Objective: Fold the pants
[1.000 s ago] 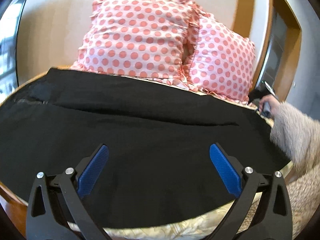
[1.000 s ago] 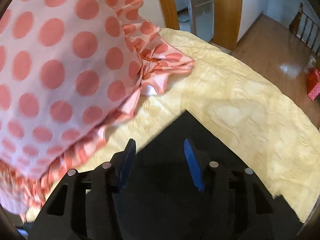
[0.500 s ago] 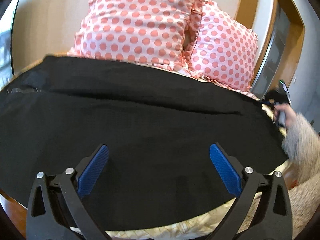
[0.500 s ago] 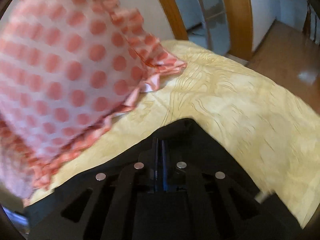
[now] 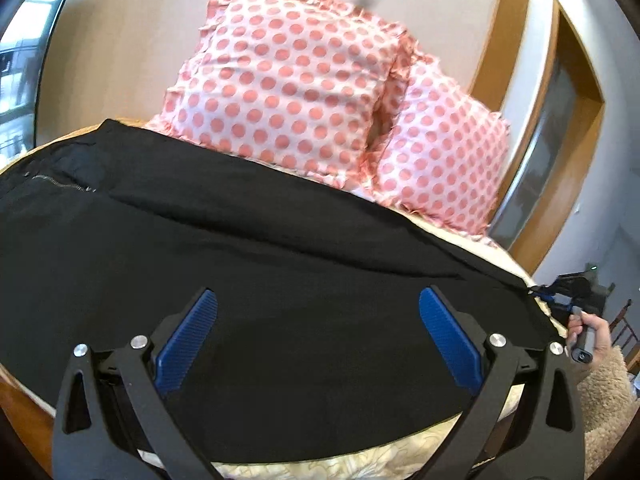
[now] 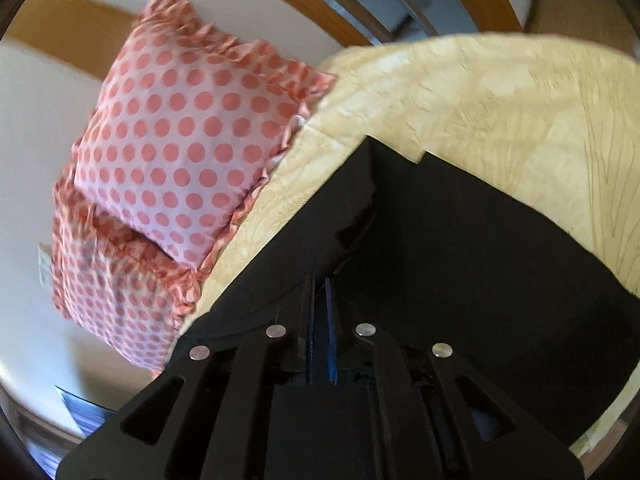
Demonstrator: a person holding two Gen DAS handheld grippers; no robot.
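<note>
Lying spread across a pale yellow quilted bed [image 6: 500, 92], the black woven pants [image 5: 280, 288] reach from the zip end at the left to the leg hems at the right, just in front of two pink polka-dot frilled pillows [image 5: 288, 92]. The left gripper [image 5: 316, 344] hovers over the near edge of the cloth with its blue-padded jaws spread wide and nothing between them. The right gripper [image 6: 320, 320], held in a hand [image 5: 588, 332] with a fuzzy beige sleeve [image 5: 604, 400], has its jaws pinched on the hem corner, having just eased slightly apart with the cloth between them. The fabric looks light, limp and a little slick, likely to sag and slide unless taken at hems, waistband or seams, where the doubled layers give firmer purchase.
</note>
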